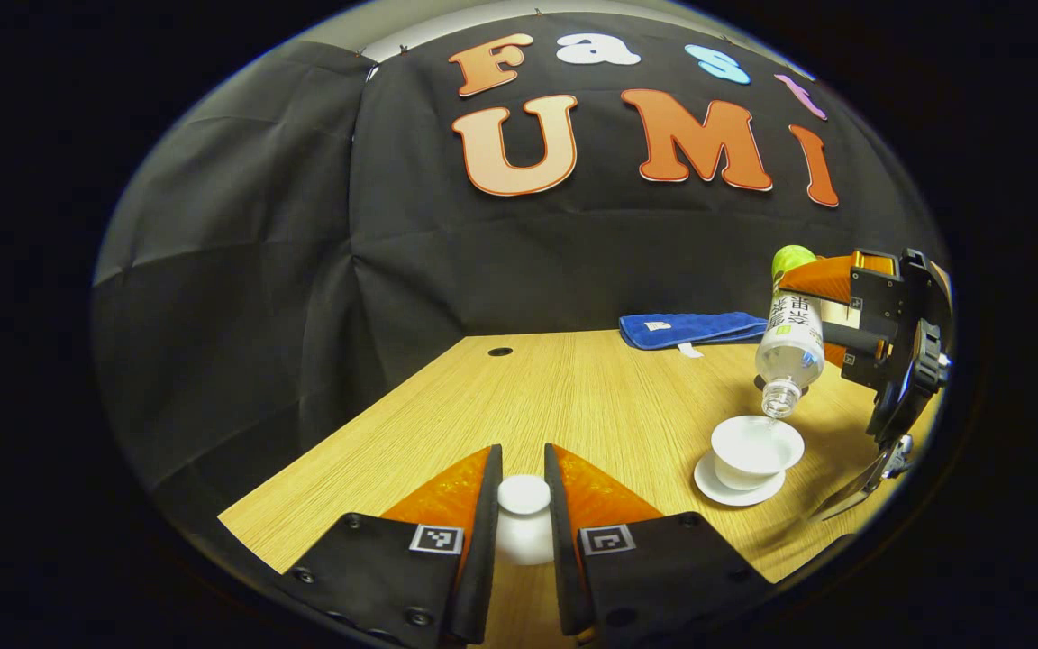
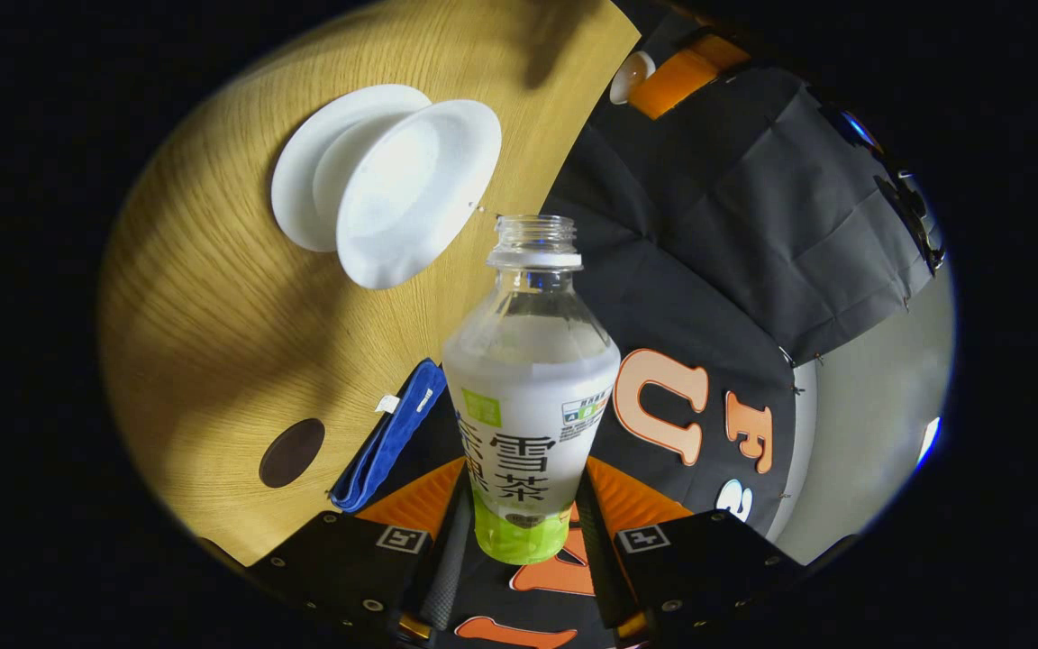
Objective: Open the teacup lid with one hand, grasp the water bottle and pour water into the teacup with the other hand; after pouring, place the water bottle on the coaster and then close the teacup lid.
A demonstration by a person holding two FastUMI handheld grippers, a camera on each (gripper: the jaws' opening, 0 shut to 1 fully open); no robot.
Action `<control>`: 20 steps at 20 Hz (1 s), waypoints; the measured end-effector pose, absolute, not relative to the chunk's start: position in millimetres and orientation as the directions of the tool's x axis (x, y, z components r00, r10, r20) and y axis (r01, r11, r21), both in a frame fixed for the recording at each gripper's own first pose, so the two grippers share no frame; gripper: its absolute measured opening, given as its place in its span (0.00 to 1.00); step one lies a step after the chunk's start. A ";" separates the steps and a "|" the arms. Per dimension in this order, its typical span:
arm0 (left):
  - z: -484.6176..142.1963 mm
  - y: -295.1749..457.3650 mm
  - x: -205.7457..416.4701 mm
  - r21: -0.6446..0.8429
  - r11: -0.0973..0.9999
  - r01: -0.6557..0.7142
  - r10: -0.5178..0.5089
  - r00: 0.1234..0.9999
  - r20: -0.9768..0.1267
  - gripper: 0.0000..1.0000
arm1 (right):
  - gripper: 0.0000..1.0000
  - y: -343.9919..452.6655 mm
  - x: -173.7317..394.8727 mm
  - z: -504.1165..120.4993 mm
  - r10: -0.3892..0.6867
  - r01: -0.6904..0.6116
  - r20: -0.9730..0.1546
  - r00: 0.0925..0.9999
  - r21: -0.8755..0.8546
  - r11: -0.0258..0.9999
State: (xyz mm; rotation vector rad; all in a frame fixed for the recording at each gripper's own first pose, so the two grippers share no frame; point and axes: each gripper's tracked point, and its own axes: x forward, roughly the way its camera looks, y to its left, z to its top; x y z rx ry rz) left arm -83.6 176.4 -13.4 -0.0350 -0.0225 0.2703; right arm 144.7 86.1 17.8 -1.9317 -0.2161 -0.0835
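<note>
A white teacup (image 1: 756, 449) stands open on its white saucer (image 1: 724, 488) at the right of the wooden table. My right gripper (image 1: 821, 315) holds the clear water bottle (image 1: 790, 341) tipped mouth-down, its uncapped mouth just above the cup's far rim. In the right gripper view the bottle (image 2: 528, 397) is pinched between the fingers of my right gripper (image 2: 523, 469), with the teacup (image 2: 415, 189) and saucer (image 2: 298, 185) beyond its mouth. My left gripper (image 1: 522, 451) is shut on the white lid (image 1: 523, 518), held low over the table, left of the cup.
A folded blue cloth (image 1: 690, 329) lies at the table's back edge. A dark round coaster (image 2: 292, 452) sits beside the cloth (image 2: 388, 437). A small hole (image 1: 500, 351) marks the table's far left. Black cloth walls enclose the table.
</note>
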 end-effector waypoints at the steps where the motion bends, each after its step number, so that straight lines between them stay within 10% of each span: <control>1: -11.1 175.6 -83.4 -0.037 0.963 -0.267 0.267 0.963 0.020 0.33 | 0.62 85.8 144.1 17.2 0.109 0.187 0.159 0.981 -0.922 -0.340; 20: 20.8 133.9 -68.3 -0.027 0.981 -0.191 0.193 0.978 0.082 0.33 | 0.62 27.8 155.6 9.8 -0.014 0.101 0.108 0.994 -0.869 0.485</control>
